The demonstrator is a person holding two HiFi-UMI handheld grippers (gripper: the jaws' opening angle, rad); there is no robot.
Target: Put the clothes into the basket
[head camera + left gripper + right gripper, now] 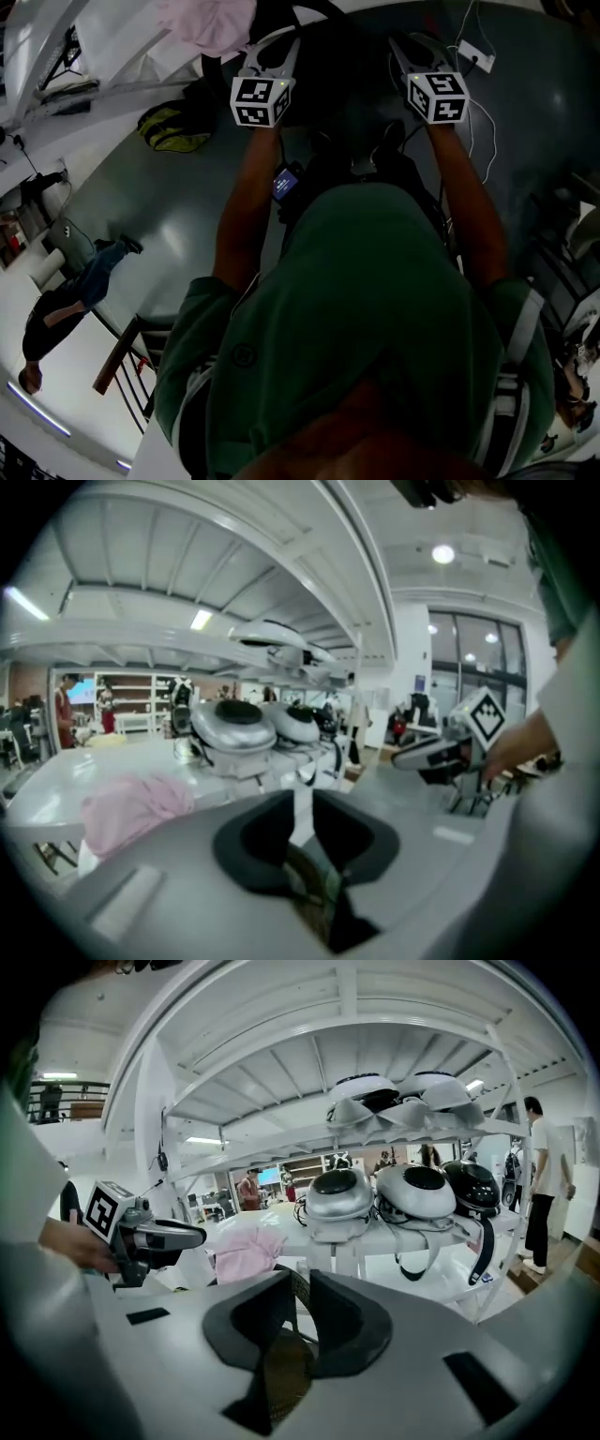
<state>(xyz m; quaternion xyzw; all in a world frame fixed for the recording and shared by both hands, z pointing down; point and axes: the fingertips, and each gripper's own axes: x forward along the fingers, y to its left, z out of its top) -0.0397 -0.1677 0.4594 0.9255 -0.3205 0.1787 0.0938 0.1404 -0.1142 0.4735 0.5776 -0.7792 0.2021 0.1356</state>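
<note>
Grey floor (169, 216) fills my head view, with a white table (122, 47) along the top edge and a yellow-and-black bag (173, 128) lying near its foot. Below me sits the operator's green shirt (366, 309), both arms stretched forward.

The left gripper (302, 803) has its jaws drawn narrow. A strip of brownish woven material stands between them and runs down toward their base, which I read as the rim of the basket (314, 885). The right gripper (295, 1288) is just as narrow, and its own view shows the wicker weave more clearly, pinched between the dark pads. From above, the space between the two tools is too dark to make the basket out.

The pink garment (246, 1251) lies bunched on the white table, apart from the basket and ahead of both grippers. Behind it a white rack (441, 1241) carries rounded silver and black headsets (339, 1194).

The only printing I can pick out is the black-and-white square pattern on each marker cube (261, 101). A small blue-lit screen (284, 183) glows by the left forearm, too small for me to read.
</note>
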